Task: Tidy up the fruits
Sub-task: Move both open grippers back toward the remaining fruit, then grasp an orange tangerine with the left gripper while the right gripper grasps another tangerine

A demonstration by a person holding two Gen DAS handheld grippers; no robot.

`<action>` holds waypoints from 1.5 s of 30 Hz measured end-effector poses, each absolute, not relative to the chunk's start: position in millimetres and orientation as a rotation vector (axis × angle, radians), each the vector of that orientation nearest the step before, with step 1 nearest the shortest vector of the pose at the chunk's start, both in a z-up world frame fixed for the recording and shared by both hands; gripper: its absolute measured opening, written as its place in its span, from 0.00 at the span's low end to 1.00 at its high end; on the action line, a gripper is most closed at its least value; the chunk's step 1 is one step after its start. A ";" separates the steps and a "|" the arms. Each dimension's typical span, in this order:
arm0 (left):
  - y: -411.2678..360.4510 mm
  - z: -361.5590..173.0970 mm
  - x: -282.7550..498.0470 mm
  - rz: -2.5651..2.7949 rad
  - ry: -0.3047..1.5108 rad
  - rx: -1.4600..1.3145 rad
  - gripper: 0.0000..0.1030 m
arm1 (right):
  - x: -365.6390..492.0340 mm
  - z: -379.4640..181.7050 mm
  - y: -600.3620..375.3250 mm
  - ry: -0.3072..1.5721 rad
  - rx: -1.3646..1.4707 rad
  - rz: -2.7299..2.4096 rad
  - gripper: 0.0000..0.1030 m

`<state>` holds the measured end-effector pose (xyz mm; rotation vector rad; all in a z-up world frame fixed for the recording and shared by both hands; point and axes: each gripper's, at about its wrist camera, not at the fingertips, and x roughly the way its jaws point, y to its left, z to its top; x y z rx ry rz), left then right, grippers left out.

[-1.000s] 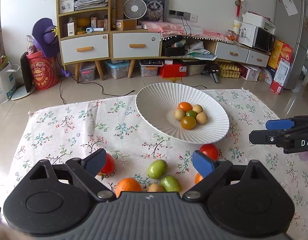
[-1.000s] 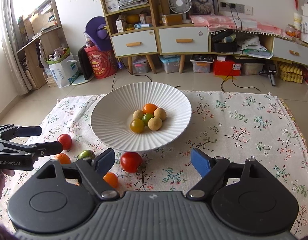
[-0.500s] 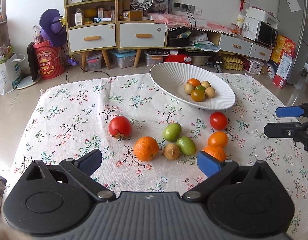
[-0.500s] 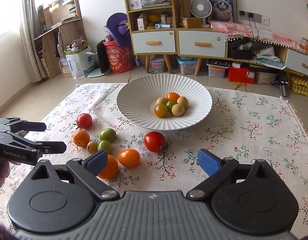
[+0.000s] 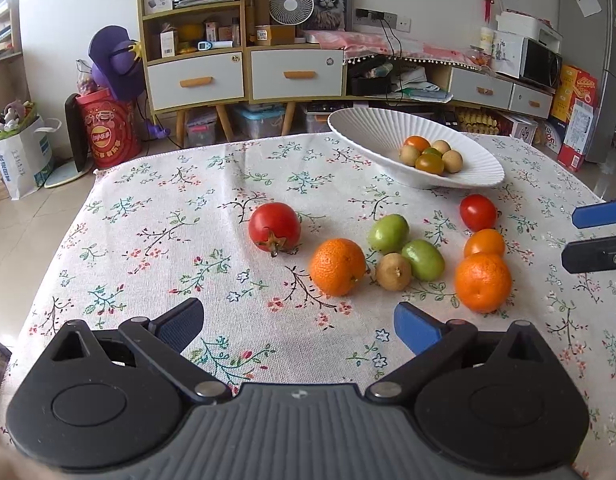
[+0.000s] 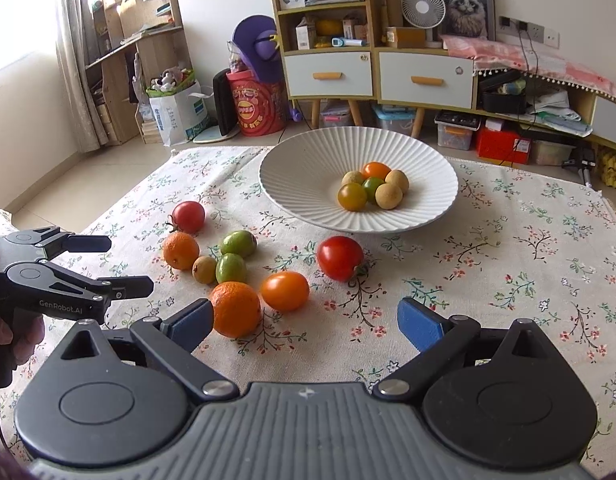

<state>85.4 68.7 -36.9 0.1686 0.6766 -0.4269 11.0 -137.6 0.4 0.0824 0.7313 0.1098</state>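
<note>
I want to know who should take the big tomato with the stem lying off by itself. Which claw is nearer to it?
Left. The left claw sits open just in front of the stemmed tomato; the right claw is open beyond the whole fruit cluster from that tomato.

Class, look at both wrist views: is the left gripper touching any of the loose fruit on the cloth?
Apart. In the left wrist view the left gripper is open over bare cloth, short of the nearest orange.

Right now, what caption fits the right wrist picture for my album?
Open right gripper above loose fruit beside the white bowl on a flowery tablecloth.
</note>
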 end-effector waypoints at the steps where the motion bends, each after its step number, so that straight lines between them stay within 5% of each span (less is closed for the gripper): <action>1: 69.7 -39.9 87.8 -0.424 0.679 0.163 0.95 | 11.6 -2.3 -136.3 0.741 0.080 0.112 0.93; 10: 70.4 -50.9 97.5 -0.396 0.704 0.110 0.89 | 26.5 -18.1 -140.2 0.795 0.073 0.080 0.65; 15: 66.5 -46.1 99.7 -0.436 0.692 0.098 0.72 | 31.4 -21.4 -139.1 0.821 0.094 0.101 0.55; 31: 55.9 -43.3 109.0 -0.520 0.705 0.058 0.32 | 24.5 -9.8 -127.5 0.844 0.178 0.245 0.48; 45: 61.0 -40.5 109.7 -0.512 0.737 0.047 0.29 | 41.2 -13.5 -106.0 0.845 0.154 0.243 0.36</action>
